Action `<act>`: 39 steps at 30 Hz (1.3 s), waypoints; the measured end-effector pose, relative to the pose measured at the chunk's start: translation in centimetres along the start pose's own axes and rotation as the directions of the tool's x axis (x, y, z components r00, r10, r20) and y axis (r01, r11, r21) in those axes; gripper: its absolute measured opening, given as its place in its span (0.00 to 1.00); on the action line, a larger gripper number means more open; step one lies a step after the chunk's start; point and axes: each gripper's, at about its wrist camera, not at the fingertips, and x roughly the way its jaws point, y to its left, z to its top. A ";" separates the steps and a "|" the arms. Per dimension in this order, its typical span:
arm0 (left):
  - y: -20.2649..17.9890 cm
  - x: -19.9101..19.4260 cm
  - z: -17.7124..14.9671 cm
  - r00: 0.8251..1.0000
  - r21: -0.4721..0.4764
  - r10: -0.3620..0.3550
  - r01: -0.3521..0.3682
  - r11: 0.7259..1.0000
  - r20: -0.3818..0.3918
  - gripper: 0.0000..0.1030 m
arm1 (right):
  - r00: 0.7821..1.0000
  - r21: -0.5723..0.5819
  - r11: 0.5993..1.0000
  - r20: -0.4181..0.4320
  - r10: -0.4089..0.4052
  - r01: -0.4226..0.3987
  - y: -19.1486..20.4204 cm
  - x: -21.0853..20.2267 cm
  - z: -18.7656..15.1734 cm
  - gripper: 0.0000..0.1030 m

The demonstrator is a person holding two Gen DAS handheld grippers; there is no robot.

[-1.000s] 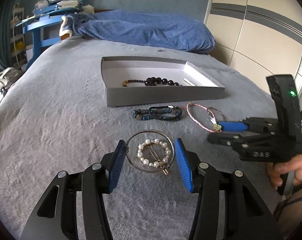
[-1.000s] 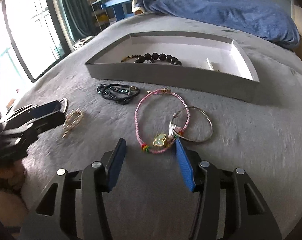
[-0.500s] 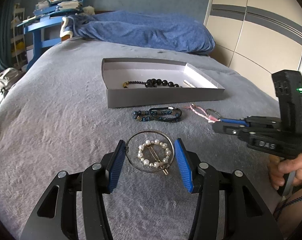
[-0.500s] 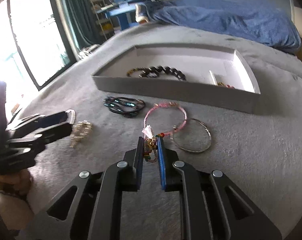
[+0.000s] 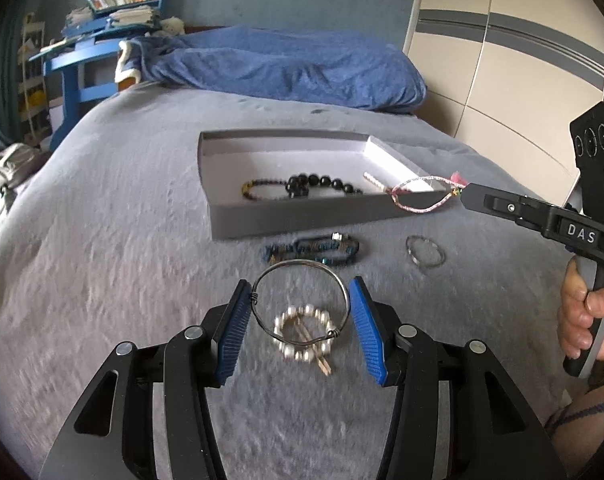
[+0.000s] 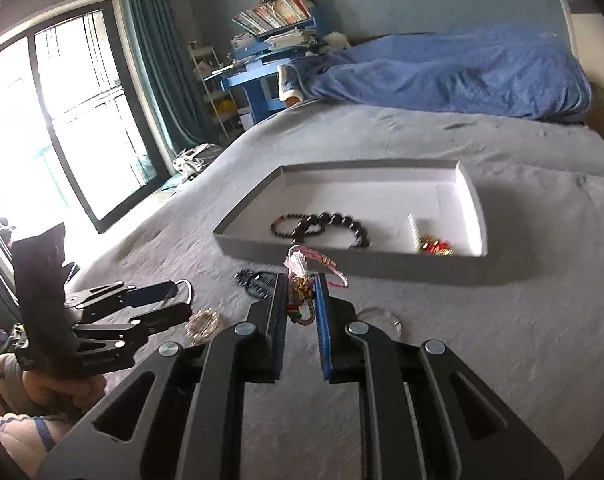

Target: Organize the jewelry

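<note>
Right gripper [image 6: 300, 300] clamped narrow on the pink cord bracelet [image 5: 418, 196], pinched at its charm and tassel end; the loop hangs in the air at about 12 o'clock from the tips, in front of the grey tray [image 5: 293, 216] near wall. Carry it over the wall before letting go, low and slow so the loop doesn't snag the rim. Drop it clear of the black bead bracelet [image 6: 322, 226]. Left gripper [image 5: 299, 322] half open around the wire bangle [image 5: 302, 270]; pads probably not touching it, blur makes it unclear. Pearl ring [image 5: 302, 334] lies under it
</note>
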 end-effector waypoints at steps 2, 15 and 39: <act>-0.1 0.1 0.9 1.000 0.010 0.002 -0.002 1.000 0.010 0.50 | 1.000 -0.005 1.000 0.005 -0.009 0.009 -0.3 0.1 0.6 0.13; 0.4 3.9 7.5 0.999 0.066 0.050 -0.050 0.997 0.006 0.50 | 0.998 -0.015 0.998 0.005 -0.064 0.064 -3.0 3.9 4.8 0.13; 2.8 17.9 13.1 0.957 0.027 0.095 -0.091 0.996 -0.273 0.50 | 0.955 0.025 0.978 -0.225 -0.195 0.206 -9.8 14.6 5.1 0.13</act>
